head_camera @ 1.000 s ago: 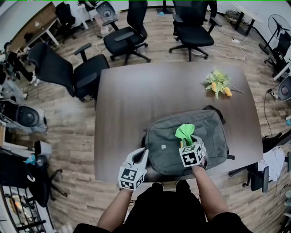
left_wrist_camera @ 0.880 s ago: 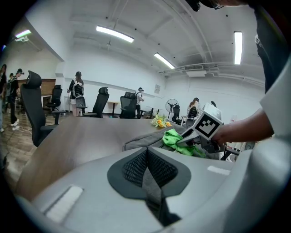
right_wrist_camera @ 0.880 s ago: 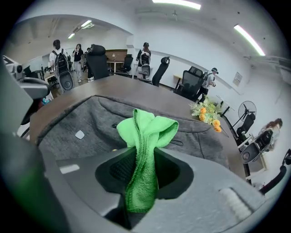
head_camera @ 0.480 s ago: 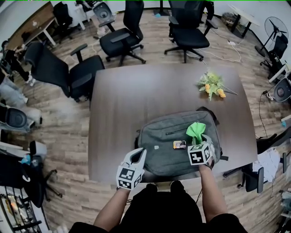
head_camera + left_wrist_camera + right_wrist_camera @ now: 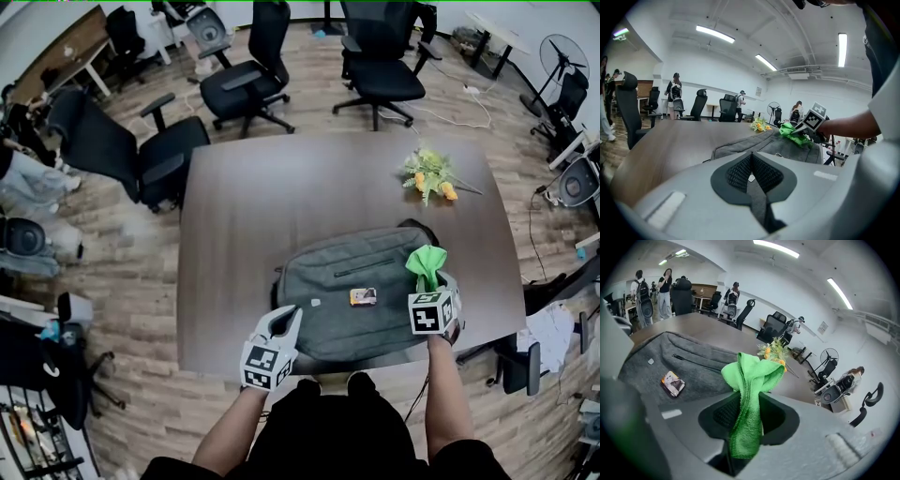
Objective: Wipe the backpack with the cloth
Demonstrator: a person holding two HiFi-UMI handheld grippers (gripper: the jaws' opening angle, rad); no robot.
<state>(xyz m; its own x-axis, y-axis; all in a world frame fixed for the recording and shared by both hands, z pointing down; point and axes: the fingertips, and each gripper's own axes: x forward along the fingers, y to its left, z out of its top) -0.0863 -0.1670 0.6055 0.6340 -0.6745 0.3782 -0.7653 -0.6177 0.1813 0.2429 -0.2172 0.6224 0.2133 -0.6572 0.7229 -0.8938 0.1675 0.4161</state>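
Backpack point(image 5: 347, 300) lies flat on table point(image 5: 272, 206) | right gripper point(image 5: 428, 284) clamps green cloth point(image 5: 427, 262), bunched forward for wiping its right end | left gripper point(image 5: 287, 322) closed, empty, likely bracing near edge

My left tool point(image 5: 284, 320) is at the near edge of the table point(image 5: 262, 216), jaws pressed together with nothing between them, tips angled forward and a little to the right. My right tool point(image 5: 429, 283) is toward the near right corner, jaws clamped on the green cloth point(image 5: 426, 262). Both my bare forearms point(image 5: 230, 427) reach forward.
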